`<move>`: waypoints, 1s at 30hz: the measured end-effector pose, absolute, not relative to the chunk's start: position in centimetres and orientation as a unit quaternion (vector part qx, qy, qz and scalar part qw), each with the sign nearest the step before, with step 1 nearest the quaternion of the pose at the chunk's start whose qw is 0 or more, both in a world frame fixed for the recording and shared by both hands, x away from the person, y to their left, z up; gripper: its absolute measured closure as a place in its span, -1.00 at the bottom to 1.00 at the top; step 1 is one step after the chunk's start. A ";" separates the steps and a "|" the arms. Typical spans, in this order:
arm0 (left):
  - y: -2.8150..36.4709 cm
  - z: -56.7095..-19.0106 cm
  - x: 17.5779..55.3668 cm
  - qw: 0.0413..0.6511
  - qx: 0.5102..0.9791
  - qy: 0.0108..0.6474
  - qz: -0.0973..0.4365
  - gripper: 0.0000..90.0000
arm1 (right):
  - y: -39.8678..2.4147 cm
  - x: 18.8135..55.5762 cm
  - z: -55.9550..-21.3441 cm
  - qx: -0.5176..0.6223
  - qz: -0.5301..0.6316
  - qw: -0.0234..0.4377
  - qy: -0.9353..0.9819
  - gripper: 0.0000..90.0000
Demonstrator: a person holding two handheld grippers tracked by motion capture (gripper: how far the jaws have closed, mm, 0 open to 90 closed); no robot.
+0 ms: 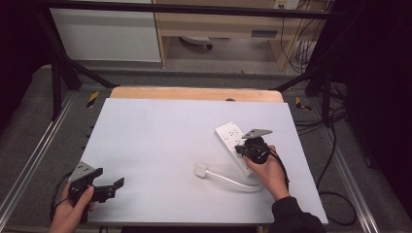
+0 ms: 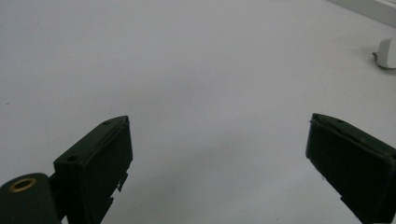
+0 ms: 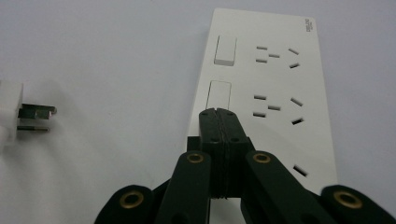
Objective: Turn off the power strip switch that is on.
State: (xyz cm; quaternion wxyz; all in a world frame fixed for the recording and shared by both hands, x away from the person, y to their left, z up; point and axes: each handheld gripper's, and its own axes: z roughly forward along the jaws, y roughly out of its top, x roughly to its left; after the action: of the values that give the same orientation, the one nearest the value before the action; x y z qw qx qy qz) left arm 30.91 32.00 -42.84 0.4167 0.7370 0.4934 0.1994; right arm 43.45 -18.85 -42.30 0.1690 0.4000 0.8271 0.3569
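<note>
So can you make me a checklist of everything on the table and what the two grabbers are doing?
Surface: pale grey table, flat.
Job's things: white power strip lying flat, two rocker switches beside its sockets; white plug unplugged, prongs bare.
Clutter: nothing seen.
Grippers: right gripper has jaws shut, tips over the strip by the nearer switch; left gripper has jaws open, nothing between them, near the table's left front corner.
Cables: white cord curves from plug toward strip.
Surroundings: black frame, wooden shelving behind, cables on floor.

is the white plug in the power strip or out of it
Out. The plug lies on the table left of the power strip, its bare metal prongs showing, apart from the strip's empty sockets.
</note>
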 end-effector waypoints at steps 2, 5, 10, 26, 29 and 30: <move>32.0 -42.8 30.9 0.417 0.737 0.493 0.200 -0.84 | -18.8 43.4 -42.3 0.401 0.356 0.168 0.827 1.00; 32.0 -42.8 30.9 0.417 0.737 0.493 0.200 -0.84 | -18.8 43.4 -42.4 0.401 0.356 0.168 0.827 1.00; 32.0 -42.8 30.9 0.417 0.737 0.493 0.200 -0.84 | -18.7 43.5 -42.5 0.400 0.355 0.168 0.828 1.00; 32.0 -42.9 30.9 0.415 0.738 0.494 0.198 -0.84 | -18.7 43.4 -42.5 0.402 0.357 0.170 0.826 1.00; 31.9 -42.9 30.9 0.415 0.738 0.494 0.199 -0.84 | -18.7 43.4 -42.6 0.403 0.358 0.169 0.825 1.00; 31.9 -42.9 30.9 0.415 0.738 0.494 0.199 -0.84 | -18.7 43.4 -42.6 0.403 0.359 0.169 0.825 1.00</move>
State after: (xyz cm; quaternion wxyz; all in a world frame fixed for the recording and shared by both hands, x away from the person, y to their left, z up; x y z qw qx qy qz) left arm 30.93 31.94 -42.87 0.4151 0.7378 0.4938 0.1988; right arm 43.43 -18.68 -42.57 0.1686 0.4031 0.8248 0.3589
